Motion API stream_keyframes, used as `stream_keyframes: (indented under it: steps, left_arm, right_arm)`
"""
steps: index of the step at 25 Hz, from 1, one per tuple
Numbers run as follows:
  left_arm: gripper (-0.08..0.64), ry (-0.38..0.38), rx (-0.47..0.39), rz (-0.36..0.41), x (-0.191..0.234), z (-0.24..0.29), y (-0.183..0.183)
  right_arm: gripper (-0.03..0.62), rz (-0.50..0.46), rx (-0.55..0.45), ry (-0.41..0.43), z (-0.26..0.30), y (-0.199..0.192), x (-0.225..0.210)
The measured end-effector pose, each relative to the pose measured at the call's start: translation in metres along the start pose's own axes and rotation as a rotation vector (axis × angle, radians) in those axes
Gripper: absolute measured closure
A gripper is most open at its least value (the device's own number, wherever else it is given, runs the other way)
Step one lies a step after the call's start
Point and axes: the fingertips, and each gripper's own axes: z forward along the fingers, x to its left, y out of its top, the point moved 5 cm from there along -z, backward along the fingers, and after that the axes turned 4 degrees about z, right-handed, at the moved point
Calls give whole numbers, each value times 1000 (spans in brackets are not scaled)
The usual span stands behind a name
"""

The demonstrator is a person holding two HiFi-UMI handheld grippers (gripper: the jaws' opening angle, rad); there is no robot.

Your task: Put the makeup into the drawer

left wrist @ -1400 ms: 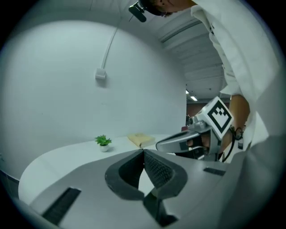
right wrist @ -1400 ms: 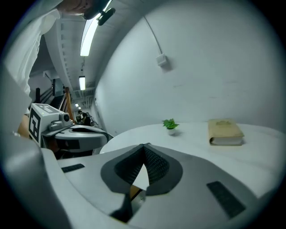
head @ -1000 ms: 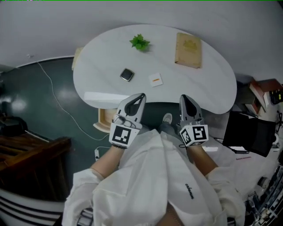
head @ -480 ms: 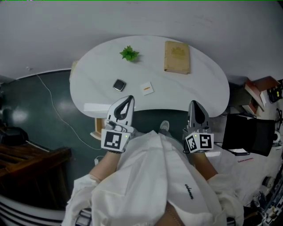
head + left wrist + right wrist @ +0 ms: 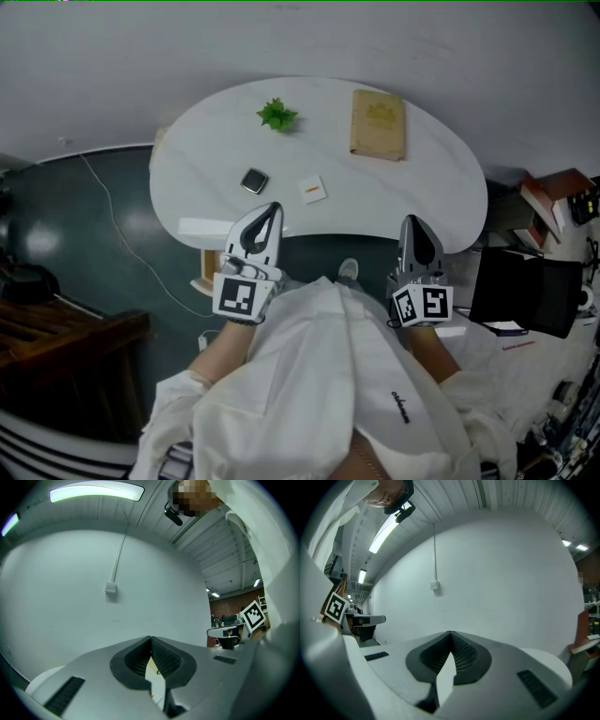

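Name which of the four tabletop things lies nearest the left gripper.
The dark square compact, just beyond the left gripper; card, plant and tan book lie farther off.

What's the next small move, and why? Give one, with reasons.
Probably open the left gripper and reach forward to the small dark compact on the white table. It and the right gripper are shut and empty at the table's near edge; the compact lies just ahead of the left one.
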Motion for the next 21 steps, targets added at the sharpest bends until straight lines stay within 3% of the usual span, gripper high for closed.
stream_keyframes:
  steps: [21]
  left_arm:
    - [535, -9, 22, 3, 6, -5, -6]
  right_arm:
    - [575, 14, 17, 6, 3, -7, 16]
